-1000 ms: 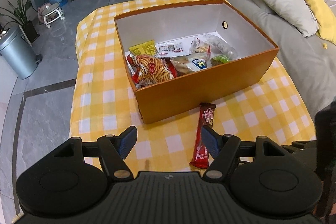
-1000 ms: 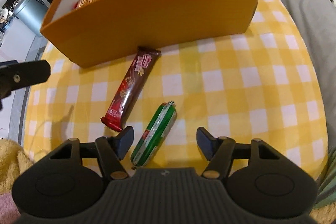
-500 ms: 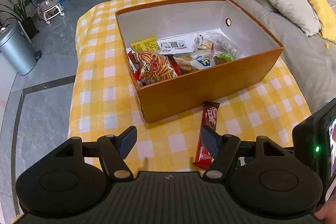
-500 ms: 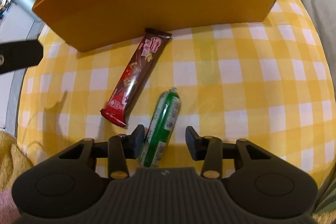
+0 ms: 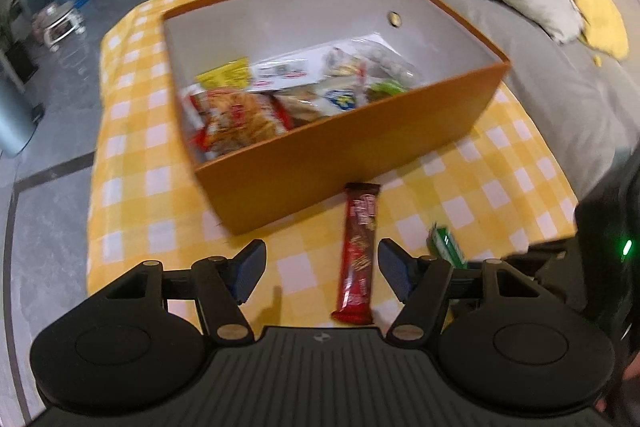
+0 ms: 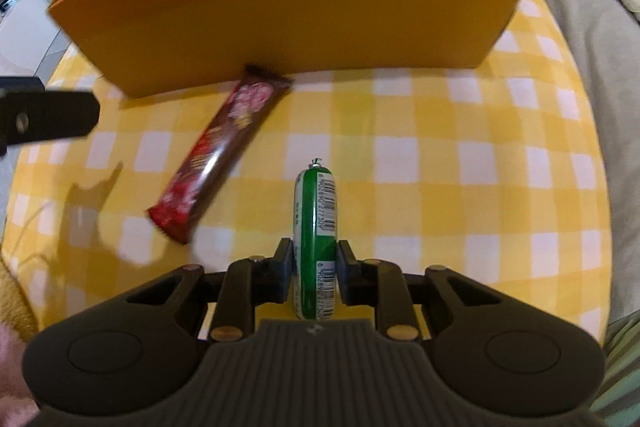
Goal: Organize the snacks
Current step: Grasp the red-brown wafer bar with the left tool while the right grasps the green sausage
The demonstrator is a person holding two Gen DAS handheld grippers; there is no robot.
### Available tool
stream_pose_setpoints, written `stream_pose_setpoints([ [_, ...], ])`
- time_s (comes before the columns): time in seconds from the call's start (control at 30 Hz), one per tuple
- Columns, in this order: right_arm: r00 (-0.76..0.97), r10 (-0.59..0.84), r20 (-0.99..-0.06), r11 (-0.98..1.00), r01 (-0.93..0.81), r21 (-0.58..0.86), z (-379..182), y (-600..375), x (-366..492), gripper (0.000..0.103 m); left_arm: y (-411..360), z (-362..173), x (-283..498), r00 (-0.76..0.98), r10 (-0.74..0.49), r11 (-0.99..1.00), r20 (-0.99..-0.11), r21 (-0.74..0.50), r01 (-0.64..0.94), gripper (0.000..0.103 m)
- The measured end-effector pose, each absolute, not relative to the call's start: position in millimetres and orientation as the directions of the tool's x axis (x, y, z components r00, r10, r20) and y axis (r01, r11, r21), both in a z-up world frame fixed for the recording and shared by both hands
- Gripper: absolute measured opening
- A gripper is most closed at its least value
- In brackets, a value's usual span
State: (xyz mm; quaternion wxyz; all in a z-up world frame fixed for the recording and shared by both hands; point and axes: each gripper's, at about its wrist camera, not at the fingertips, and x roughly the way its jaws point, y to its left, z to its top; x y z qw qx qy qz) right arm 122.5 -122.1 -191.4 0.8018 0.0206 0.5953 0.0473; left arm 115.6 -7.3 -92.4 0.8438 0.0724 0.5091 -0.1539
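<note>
The right tool (image 6: 314, 269) is clamped on a green sausage stick (image 6: 316, 227); its jaws have just been closing, and the pads now press the stick's sides near its lower end. The stick points away from the camera, its crimped tip toward the box, over the near part of the yellow-checked surface (image 6: 480, 163). In the left wrist view only the stick's tip (image 5: 444, 243) shows, beside the right tool's dark body at the right edge.

The left tool (image 5: 322, 269) stands wide, though its jaws have just narrowed a little. Nothing is pressed between them; the pads do not touch anything. The lower end of a brown-and-red chocolate bar (image 5: 358, 251) appears in the gap, closer to the right finger, and lies flat on the cloth. Seen from the right wrist camera, the bar (image 6: 220, 155) lies slantwise to the left of the sausage stick, apart from it, with its far end just at the foot of the orange box (image 6: 300, 3).

The box (image 5: 360, 143) sits toward the middle of the surface, open at the top, with a white inside. Several snack packets (image 5: 240, 115) lie in its near half, blurred. Beyond the right edge stands a grey sofa (image 5: 560, 75) with cushions.
</note>
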Motion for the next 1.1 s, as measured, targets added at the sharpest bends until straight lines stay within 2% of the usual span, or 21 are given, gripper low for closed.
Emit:
stream_pose_setpoints([
  [0.17, 0.317, 0.103, -0.943, 0.994, -0.056, 0.09, -193.1, -148.9, 128.3, 0.019, -30.4, -117.9, 125.6, 0.409, -0.194, 0.91, -0.891, -0.008, 0.414, 0.076],
  [0.23, 0.331, 0.113, -0.937, 0.993, -0.06, 0.099, -192.6, -159.9, 129.2, 0.019, -38.2, -129.5, 129.3, 0.397, -0.189, 0.901, -0.898, 0.003, 0.434, 0.071],
  [0.6, 0.356, 0.194, -0.914, 0.98, -0.105, 0.167, -196.5, -169.6, 128.4, 0.019, -53.4, -167.1, 136.8, 0.378, -0.138, 0.9, -0.915, 0.043, 0.434, 0.069],
  [0.63, 0.36, 0.198, -0.912, 0.979, -0.111, 0.169, -196.3, -169.3, 129.0, 0.02, -53.5, -170.1, 137.6, 0.367, -0.136, 0.902, -0.92, 0.039, 0.431, 0.066],
  [0.77, 0.395, 0.211, -0.894, 0.976, -0.137, 0.17, -192.3, -166.6, 130.9, 0.021, -51.6, -170.5, 136.9, 0.357, -0.151, 0.904, -0.922, 0.017, 0.426, 0.061],
  [0.83, 0.404, 0.212, -0.89, 0.975, -0.15, 0.164, -191.7, -164.7, 131.0, 0.023, -51.0, -169.7, 135.7, 0.353, -0.166, 0.901, -0.921, 0.003, 0.433, 0.053],
  [0.97, 0.396, 0.203, -0.895, 0.976, -0.154, 0.153, -195.5, -162.4, 130.2, 0.025, -52.2, -168.4, 132.3, 0.358, -0.18, 0.893, -0.916, 0.001, 0.45, 0.044],
  [1.03, 0.393, 0.197, -0.898, 0.977, -0.152, 0.147, -196.6, -162.4, 128.9, 0.025, -54.9, -169.1, 132.7, 0.36, -0.182, 0.893, -0.915, 0.0, 0.451, 0.033],
  [1.1, 0.398, 0.188, -0.898, 0.979, -0.152, 0.137, -196.1, -162.0, 127.8, 0.025, -55.8, -169.1, 132.8, 0.359, -0.181, 0.892, -0.915, 0.001, 0.452, 0.027],
])
